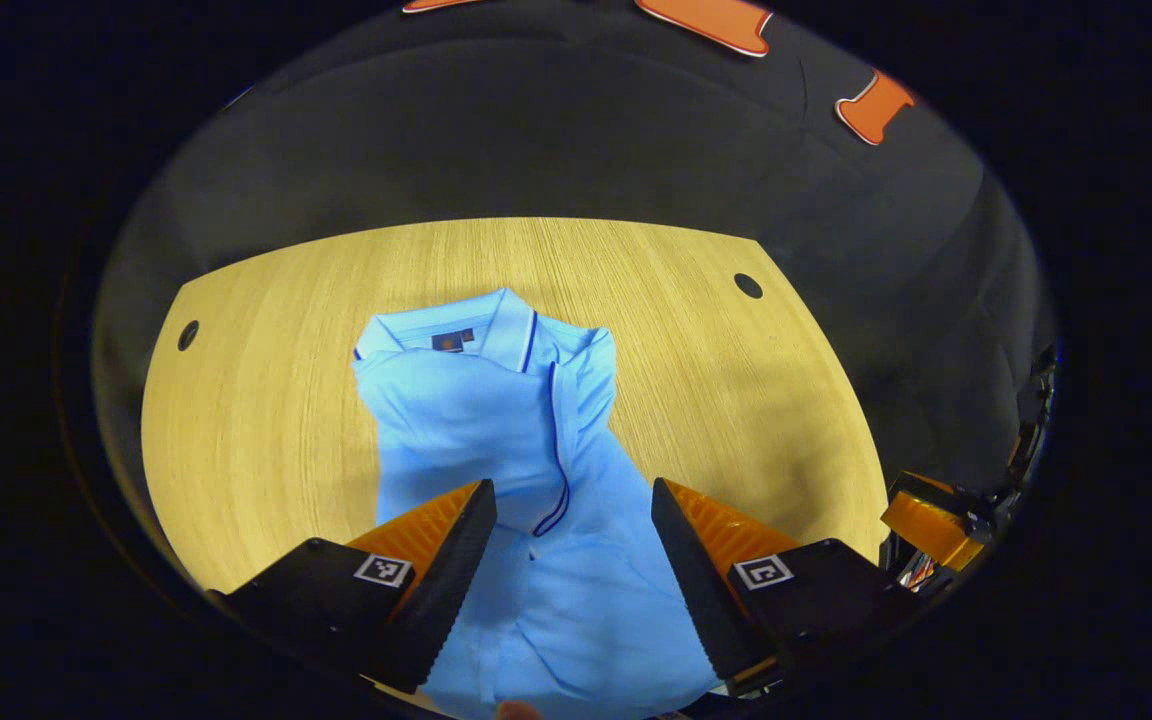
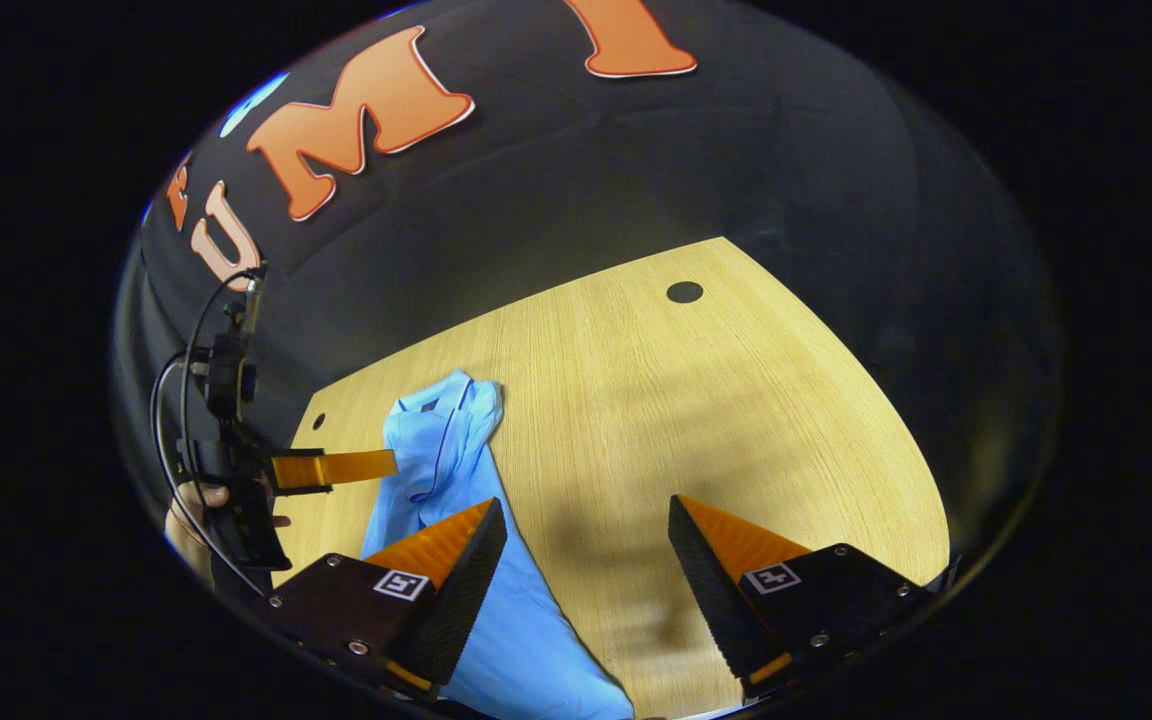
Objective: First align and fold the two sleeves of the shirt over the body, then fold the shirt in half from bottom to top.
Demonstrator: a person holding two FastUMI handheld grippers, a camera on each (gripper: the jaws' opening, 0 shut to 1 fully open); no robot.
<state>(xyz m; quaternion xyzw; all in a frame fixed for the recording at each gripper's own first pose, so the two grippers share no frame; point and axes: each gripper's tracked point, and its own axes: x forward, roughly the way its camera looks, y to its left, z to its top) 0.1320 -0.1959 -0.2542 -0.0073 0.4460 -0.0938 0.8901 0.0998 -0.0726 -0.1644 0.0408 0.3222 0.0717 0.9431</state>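
No words, brands or numbers can be read anywhere. A small dark label (image 1: 453,341) is sewn inside the collar of the light blue shirt (image 1: 496,420), far ahead of the left tool (image 1: 574,505); its print is too small to make out. Each finger of the left tool carries a square black-and-white coded marker (image 1: 383,570), a pattern and not text. The right tool (image 2: 587,520) carries the same kind of marker (image 2: 772,577) on each finger.
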